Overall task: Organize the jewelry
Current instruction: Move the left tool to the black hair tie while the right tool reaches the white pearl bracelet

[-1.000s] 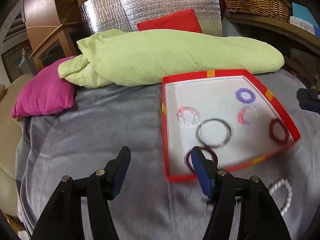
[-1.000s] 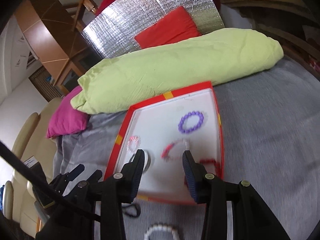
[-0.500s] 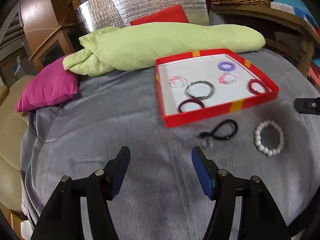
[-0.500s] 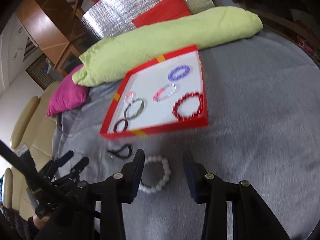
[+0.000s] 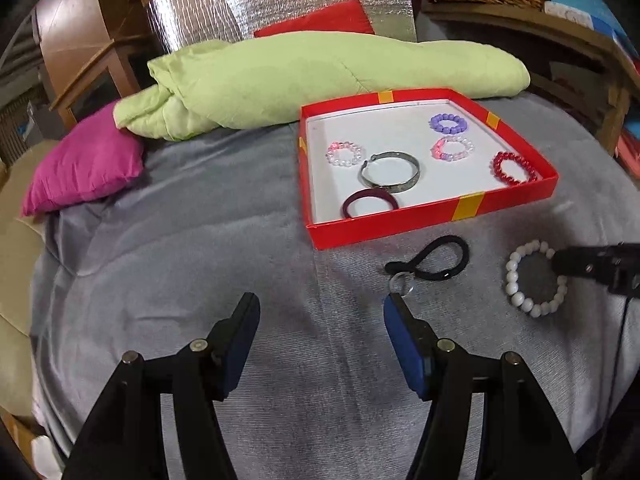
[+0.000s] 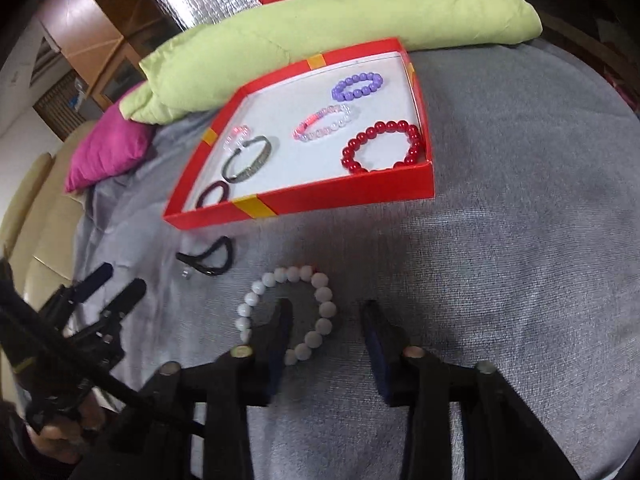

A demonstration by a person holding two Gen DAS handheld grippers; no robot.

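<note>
No brand, label or writing can be read anywhere on the things in view; the red tray [image 5: 436,222] bears only plain yellow tape strips on its walls.

The left tool [image 5: 320,330] tilts down over bare grey bedcover [image 5: 192,248], its blue pads wide apart with nothing between them; seen from the right wrist view it sits low at the left [image 6: 114,284], gripped by a hand [image 6: 60,438] at the bottom corner.

The right tool [image 6: 326,326] also points steeply down, over the white bead bracelet [image 6: 288,312]; its jaws have just been closing, and they stand narrowly apart with one finger inside the ring and the other outside, the near-right run of beads between them; the pads do not visibly press the beads. From the left wrist view its tip [image 5: 568,262] reaches in from the right edge over that bracelet [image 5: 534,278].

A black hair tie [image 5: 438,258] with a small metal ring lies on the bedcover just in front of the tray, beside the white bracelet.

Inside the tray lie a purple bead bracelet [image 5: 448,123], a pink-and-clear bracelet [image 5: 452,148], a pale pink bead bracelet [image 5: 344,154], a metal bangle [image 5: 390,172], a dark maroon band [image 5: 370,204] and a red bead bracelet [image 5: 514,168], all apart except the bangle touching the maroon band.

Behind the tray lie a green quilt [image 5: 320,76] and a magenta pillow [image 5: 84,168].
</note>
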